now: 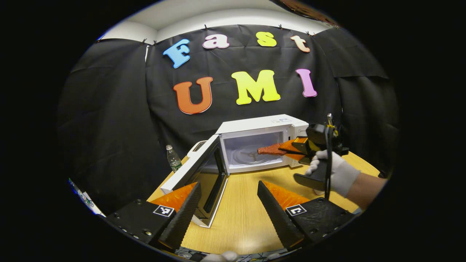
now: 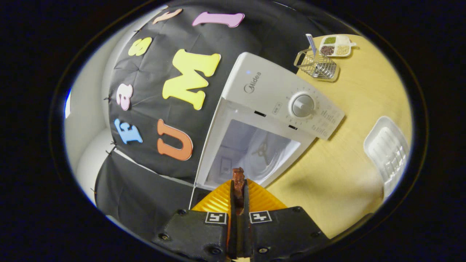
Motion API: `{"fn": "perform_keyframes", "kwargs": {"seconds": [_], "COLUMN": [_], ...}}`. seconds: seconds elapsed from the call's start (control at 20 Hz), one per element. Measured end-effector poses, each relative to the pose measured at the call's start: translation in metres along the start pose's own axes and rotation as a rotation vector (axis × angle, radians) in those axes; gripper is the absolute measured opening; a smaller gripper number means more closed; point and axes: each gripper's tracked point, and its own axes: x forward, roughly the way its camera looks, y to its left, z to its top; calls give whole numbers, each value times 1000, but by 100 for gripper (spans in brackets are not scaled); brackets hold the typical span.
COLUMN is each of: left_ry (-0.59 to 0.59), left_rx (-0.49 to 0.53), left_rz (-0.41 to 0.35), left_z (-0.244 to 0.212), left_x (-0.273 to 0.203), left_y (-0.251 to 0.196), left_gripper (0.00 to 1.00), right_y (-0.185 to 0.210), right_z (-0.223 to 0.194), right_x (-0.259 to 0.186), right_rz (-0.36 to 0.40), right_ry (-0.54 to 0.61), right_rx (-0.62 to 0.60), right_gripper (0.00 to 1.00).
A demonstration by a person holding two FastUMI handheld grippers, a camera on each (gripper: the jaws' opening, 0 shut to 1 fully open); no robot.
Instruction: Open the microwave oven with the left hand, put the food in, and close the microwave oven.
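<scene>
Your right hand-held gripper has its two black fingers pressed together on a strip of reddish-brown, rough-surfaced food, whose tip sticks out past the fingertips and points at the open mouth of the white box-shaped microwave oven. In the left gripper view that same food strip is level and its far end already reaches across the front edge of the cavity, above the glass turntable, with open space around it on all sides. Your left hand-held gripper is spread wide and holds nothing, hanging over the bare pale wooden counter in front of the oven. The white door with its dark window is swung fully out to your left, its free edge close beside your left finger. A clear plastic bottle stands behind the door.
</scene>
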Motion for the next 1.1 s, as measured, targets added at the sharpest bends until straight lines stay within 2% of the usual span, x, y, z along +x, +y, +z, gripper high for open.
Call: {"fn": "perform_keyframes", "kwargs": {"seconds": [0.25, 0.45, 0.7, 0.95, 1.0, 1.05, 1.1], "left_ry": [16, 43, 48, 59, 59, 72, 76], "left_rx": [8, 3, 10, 3, 2, -1, -5], "left_rz": [-3, -8, 8, 16, 18, 22, 24], "left_z": [-15, -23, -25, -27, -28, -32, -32], "left_x": [-4, -6, 1, 9, 10, 11, 11], "left_y": [9, 16, 27, 32, 32, 33, 34], "left_gripper": [95, 95, 95, 95, 95, 95, 95], "right_y": [-8, -27, -46, -53, -55, -54, -60], "right_z": [-6, -13, -26, -20, -20, -19, -18], "right_x": [62, 101, 146, 181, 183, 183, 182], "right_rz": [-40, -107, -150, -180, -196, -219, -256], "right_ry": [-181, -266, -276, -308, -312, -323, -338], "right_rx": [88, 122, 119, 125, 75, 25, -13], "right_gripper": [10, 9, 9, 11, 2, 14, 17]}}
